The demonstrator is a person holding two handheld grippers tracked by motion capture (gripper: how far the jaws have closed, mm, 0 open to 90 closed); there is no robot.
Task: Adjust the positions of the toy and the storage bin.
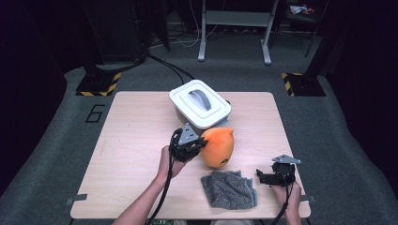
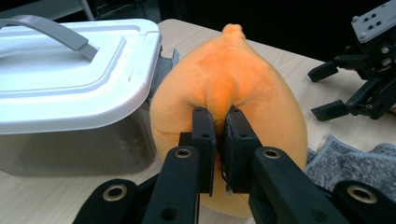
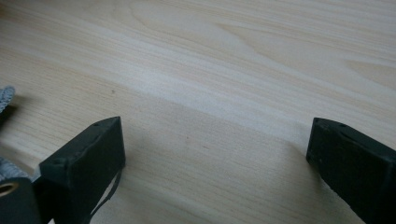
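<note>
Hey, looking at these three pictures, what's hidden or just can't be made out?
- What the white lidded box holds: the lid covers it in the high view and the left gripper view.
- Dark mark on the orange plush toy: too small to read in the high view.
- Far side of the toy: hidden by its own body in the left gripper view.
- Grey cloth: cut off by the right gripper view's left edge.
</note>
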